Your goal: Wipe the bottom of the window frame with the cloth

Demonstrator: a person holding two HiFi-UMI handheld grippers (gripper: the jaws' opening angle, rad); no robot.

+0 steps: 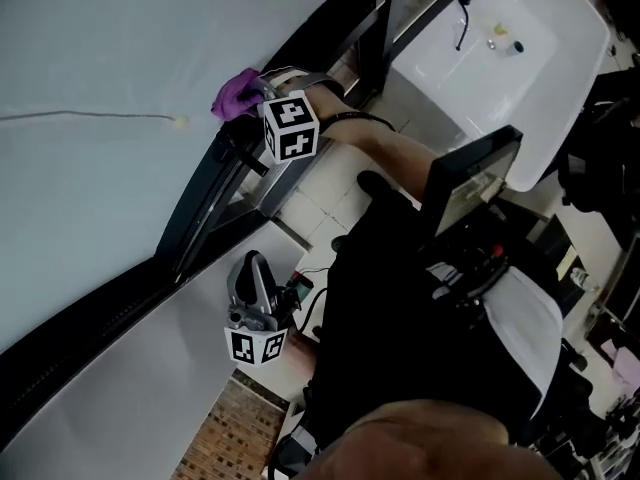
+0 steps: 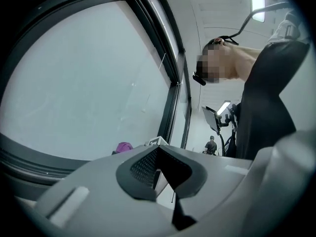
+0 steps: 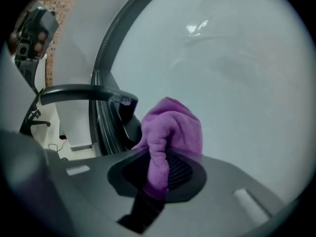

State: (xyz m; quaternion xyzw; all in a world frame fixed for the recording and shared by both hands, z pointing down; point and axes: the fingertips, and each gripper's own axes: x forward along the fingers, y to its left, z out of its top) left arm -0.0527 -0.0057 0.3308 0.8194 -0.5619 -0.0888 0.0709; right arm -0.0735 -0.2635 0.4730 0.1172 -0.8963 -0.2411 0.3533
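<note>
A purple cloth [image 1: 235, 93] is bunched against the pale glass just above the dark bottom rail of the window frame [image 1: 200, 218]. My right gripper [image 1: 252, 96], with its marker cube behind it, is shut on the cloth. In the right gripper view the cloth [image 3: 170, 132] hangs down between the jaws of the right gripper [image 3: 158, 169], with the frame [image 3: 101, 112] to the left. My left gripper [image 1: 255, 273] hangs lower down, away from the window, shut with nothing in it. In the left gripper view the left gripper [image 2: 158, 174] points along the frame [image 2: 173, 107] toward the distant cloth [image 2: 123, 146].
A black window handle [image 3: 74, 91] juts from the frame beside the cloth. A thin cord [image 1: 90, 118] lies across the glass. A white basin [image 1: 500, 58] and a dark screen [image 1: 470, 183] stand to the right. Brick-patterned floor [image 1: 235, 433] lies below. A distant person [image 2: 211, 144] stands in the room.
</note>
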